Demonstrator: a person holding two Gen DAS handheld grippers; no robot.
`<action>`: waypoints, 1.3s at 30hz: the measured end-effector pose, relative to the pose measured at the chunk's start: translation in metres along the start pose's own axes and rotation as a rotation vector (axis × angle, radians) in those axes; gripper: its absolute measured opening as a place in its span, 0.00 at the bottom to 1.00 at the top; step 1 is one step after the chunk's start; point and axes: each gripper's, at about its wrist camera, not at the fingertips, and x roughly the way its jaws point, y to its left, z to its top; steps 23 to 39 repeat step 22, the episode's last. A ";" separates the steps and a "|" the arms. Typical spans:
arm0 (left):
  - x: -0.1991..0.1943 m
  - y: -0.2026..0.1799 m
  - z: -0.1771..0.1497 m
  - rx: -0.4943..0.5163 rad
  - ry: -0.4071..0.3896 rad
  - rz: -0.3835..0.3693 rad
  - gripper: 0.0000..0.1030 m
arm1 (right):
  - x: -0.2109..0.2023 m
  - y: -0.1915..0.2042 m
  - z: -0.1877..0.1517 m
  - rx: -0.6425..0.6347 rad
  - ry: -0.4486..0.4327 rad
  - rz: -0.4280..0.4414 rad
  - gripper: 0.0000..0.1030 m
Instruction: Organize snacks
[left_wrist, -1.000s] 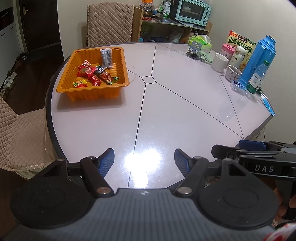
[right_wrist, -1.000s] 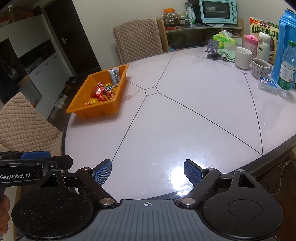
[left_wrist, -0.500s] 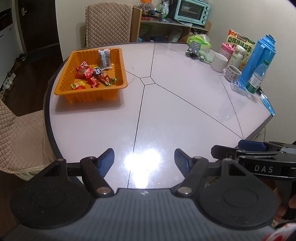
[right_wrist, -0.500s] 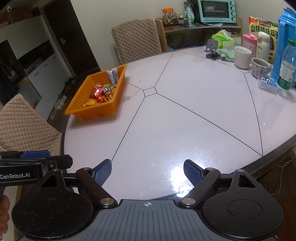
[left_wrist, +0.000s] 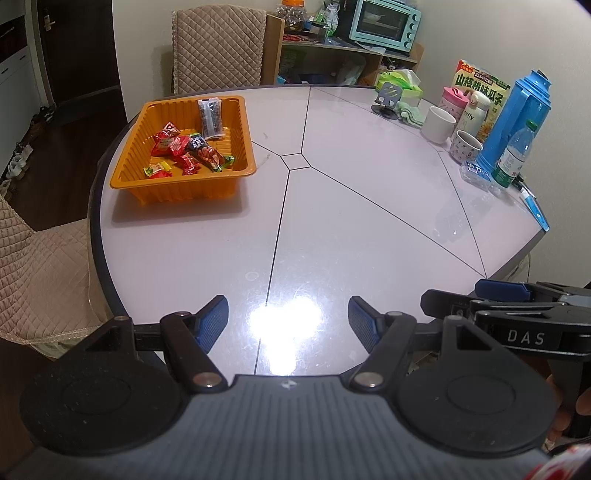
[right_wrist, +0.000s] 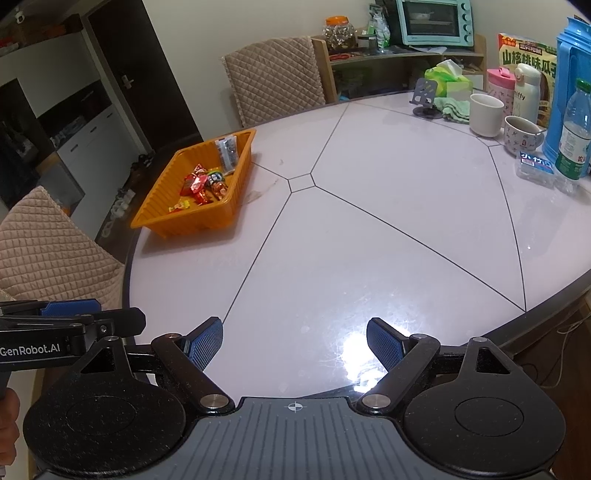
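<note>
- The left gripper (left_wrist: 288, 319) is held over the near edge of the table (left_wrist: 369, 229), jaws apart, nothing between them.
- The right gripper (right_wrist: 295, 343) is likewise held apart and empty.
- The snacks (left_wrist: 184, 151) are gathered in the orange tray (left_wrist: 177, 190) by the table's far-left edge.

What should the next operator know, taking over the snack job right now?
Left hand-held gripper: open, empty, over the near table edge.
Right hand-held gripper: open, empty, beside it.
Snacks: all visible ones lie in the orange tray on the table's far left; a dark packet leans on its back wall.
Done: no snack lies loose on the table.
Left: apparently nothing outside the tray; tidy inside if wanted.
</note>
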 end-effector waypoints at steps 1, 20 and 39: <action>0.000 0.000 0.000 0.000 0.000 0.000 0.67 | 0.000 0.000 0.000 -0.001 0.000 0.001 0.82; -0.001 -0.007 -0.002 -0.006 -0.001 0.015 0.68 | -0.002 -0.003 -0.002 -0.005 0.005 0.009 0.82; 0.000 -0.009 -0.004 -0.014 0.006 0.019 0.70 | -0.003 -0.006 -0.003 -0.010 0.008 0.014 0.82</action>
